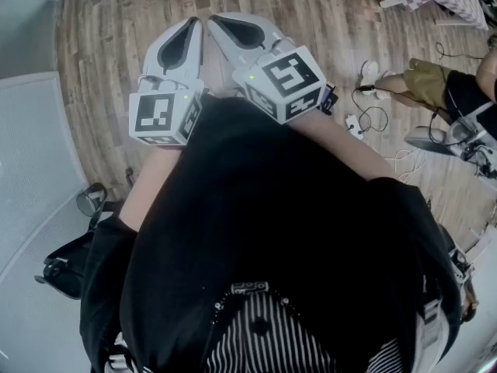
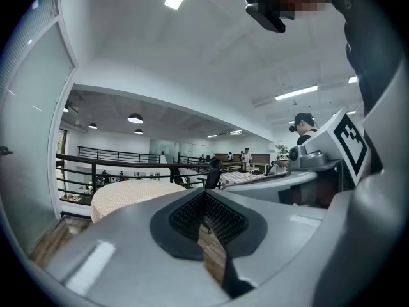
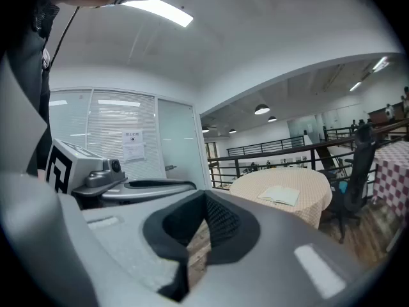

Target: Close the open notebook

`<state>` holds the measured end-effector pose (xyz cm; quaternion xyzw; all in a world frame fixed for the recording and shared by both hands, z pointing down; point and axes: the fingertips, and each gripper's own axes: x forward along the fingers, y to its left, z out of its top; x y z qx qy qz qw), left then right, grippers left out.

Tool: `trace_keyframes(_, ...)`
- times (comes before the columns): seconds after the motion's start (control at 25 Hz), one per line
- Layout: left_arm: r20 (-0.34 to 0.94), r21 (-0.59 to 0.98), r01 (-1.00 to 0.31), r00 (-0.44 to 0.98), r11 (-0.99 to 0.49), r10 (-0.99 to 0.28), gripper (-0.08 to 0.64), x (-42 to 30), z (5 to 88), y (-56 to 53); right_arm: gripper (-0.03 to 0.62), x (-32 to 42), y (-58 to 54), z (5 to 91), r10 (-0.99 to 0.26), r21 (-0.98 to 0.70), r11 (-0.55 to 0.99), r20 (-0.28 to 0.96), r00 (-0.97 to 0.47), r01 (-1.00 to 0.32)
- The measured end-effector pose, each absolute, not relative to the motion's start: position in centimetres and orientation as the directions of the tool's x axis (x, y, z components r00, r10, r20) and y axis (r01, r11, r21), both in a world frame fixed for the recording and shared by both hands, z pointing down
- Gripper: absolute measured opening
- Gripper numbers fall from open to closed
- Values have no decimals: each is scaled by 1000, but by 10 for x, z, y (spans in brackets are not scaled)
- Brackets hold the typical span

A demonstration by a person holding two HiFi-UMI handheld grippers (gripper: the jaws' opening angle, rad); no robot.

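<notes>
Head view: left gripper [image 1: 192, 26] and right gripper [image 1: 220, 22] side by side over the floor [image 1: 109, 45], no notebook in sight.
Left gripper view: fingers clenched, empty.
Right gripper view: fingers clenched, empty. Open notebook [image 3: 280, 195] lies on the far worktop [image 3: 252, 185], well apart.
Step looks like approach. Next: close in, flip one cover over.

No words can be read: the white notice [image 3: 133, 144] on the glass wall [image 3: 96, 130] carries print too small to make out, and the left cube [image 1: 163, 116] and right cube [image 1: 289, 80] show only black-and-white square patterns.
</notes>
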<state>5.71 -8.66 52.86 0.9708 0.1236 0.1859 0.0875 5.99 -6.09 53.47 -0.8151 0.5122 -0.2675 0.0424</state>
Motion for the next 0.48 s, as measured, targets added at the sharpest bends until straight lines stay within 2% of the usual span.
trace_keyframes(0.28, 354, 232, 219, 888, -948, 292, -2, 56, 535, -75, 2, 58, -56, 543, -863, -398, -476, 383, 329, -784)
trace_keyframes(0.48, 349, 259, 170, 902, -951, 256, -3, 58, 540, -84, 2, 60, -51, 548, -866, -435, -480, 372, 334, -762)
